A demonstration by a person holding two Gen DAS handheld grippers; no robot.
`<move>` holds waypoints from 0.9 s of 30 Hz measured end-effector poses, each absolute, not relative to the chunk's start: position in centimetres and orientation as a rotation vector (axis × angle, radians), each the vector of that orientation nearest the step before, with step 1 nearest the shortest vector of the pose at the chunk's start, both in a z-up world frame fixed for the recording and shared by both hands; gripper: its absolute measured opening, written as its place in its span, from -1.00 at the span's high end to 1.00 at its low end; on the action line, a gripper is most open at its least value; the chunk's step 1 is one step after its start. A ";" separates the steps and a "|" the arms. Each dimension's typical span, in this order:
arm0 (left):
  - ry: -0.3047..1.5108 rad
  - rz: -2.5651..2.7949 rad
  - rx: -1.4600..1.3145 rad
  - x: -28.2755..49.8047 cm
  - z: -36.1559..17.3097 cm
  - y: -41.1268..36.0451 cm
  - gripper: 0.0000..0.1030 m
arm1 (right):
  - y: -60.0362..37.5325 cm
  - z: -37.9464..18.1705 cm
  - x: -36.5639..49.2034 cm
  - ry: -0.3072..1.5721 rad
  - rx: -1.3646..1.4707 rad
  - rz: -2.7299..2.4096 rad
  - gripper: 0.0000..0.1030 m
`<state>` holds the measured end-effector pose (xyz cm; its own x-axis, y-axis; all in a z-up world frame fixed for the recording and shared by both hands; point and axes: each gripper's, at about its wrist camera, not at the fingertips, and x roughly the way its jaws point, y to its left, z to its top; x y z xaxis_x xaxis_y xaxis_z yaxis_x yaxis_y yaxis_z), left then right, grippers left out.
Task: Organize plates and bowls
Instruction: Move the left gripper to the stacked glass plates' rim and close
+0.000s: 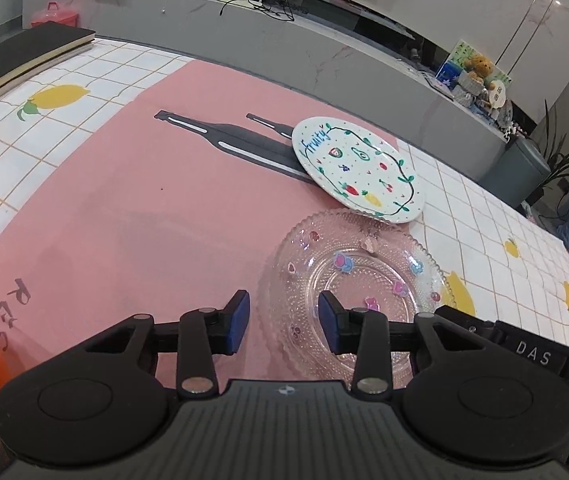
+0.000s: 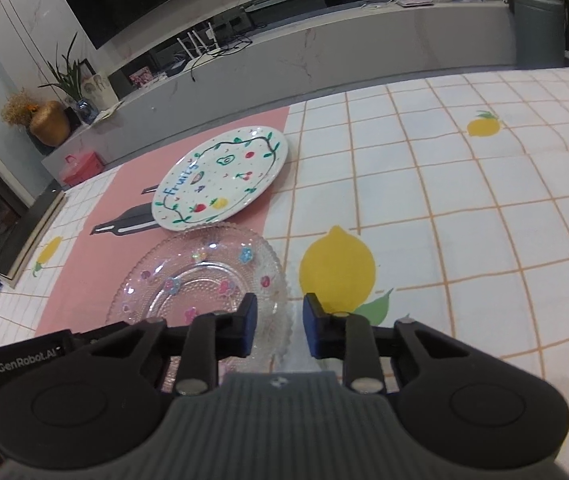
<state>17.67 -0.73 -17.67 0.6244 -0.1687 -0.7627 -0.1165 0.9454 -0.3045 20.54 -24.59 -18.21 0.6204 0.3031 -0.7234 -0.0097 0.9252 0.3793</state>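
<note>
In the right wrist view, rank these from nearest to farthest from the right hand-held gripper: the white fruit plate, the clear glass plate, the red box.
From the right hand-held gripper, nearest first:
1. Clear glass plate: its rim runs between the open fingers, on the pink mat.
2. White fruit plate: beyond the glass plate, ahead and left.
3. Red box: far left, off the table by the grey bench.

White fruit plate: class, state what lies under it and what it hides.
The white fruit plate rests on the pink mat, covering one end of the dark bottle-shaped print. Its near rim meets the clear glass plate; any overlap there cannot be told.
</note>
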 end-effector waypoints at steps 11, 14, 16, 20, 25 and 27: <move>0.924 -0.076 -0.331 18.6 -17.6 -1.1 -0.17 | -25.1 -18.6 20.3 0.873 0.402 0.196 0.72; 0.924 -0.055 -0.395 18.6 -17.7 -0.2 0.18 | -25.3 -18.7 20.5 0.879 0.428 0.216 0.74; 0.928 -0.046 -0.385 18.7 -17.8 -0.1 0.65 | -25.2 -18.8 20.6 0.891 0.433 0.221 0.72; 0.886 -0.054 -0.391 18.3 -18.1 -0.1 0.69 | -25.5 -18.9 20.7 0.891 0.467 0.222 0.72; 0.838 -0.065 -0.444 17.7 -18.6 0.4 0.69 | -25.6 -19.0 20.6 0.878 0.469 0.202 0.75; 0.842 -0.067 -0.440 17.8 -18.6 0.3 0.69 | -25.7 -19.1 20.5 0.877 0.484 0.197 0.75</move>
